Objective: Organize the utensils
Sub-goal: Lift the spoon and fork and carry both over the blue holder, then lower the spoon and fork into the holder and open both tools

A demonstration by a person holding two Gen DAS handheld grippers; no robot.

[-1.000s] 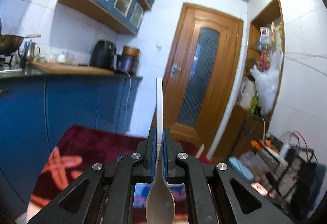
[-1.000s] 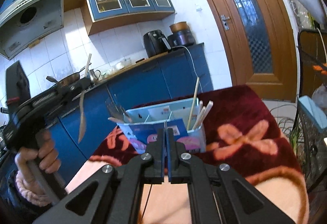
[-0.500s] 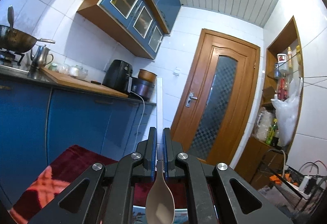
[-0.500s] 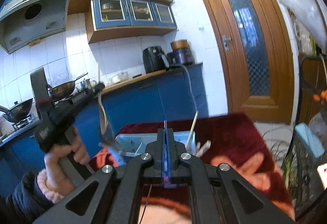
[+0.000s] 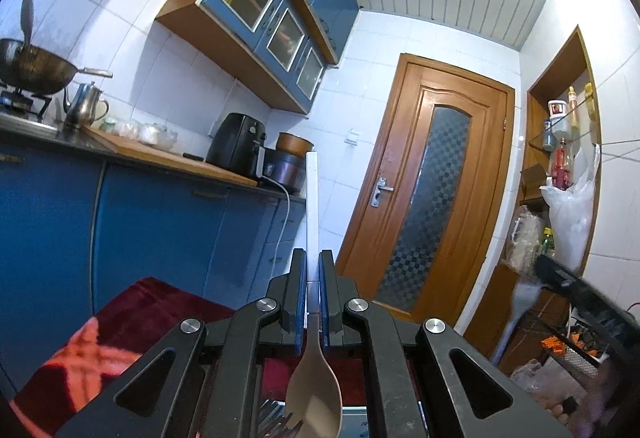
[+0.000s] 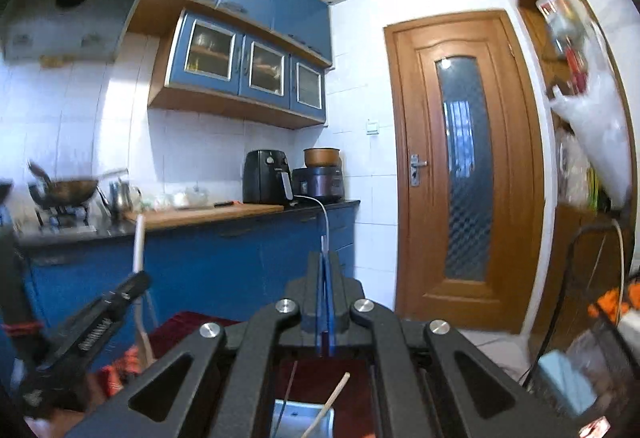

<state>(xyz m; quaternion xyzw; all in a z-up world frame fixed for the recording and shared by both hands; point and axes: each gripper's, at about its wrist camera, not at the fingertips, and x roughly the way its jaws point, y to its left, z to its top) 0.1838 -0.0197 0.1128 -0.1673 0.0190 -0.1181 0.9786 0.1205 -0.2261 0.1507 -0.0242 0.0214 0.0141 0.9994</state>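
One spoon point(image 5: 313, 378) clamped in left gripper point(image 5: 313, 266).

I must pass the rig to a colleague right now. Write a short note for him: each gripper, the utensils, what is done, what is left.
Left gripper: shut on a spoon, handle up, bowl hanging down toward the camera.
Right gripper: shut, nothing in it.
Organizer box: just below the right gripper on the red cloth; a chopstick already leans in it.
Forks: tips show under the spoon.
Left: drop the spoon in its compartment, then check for other loose utensils.
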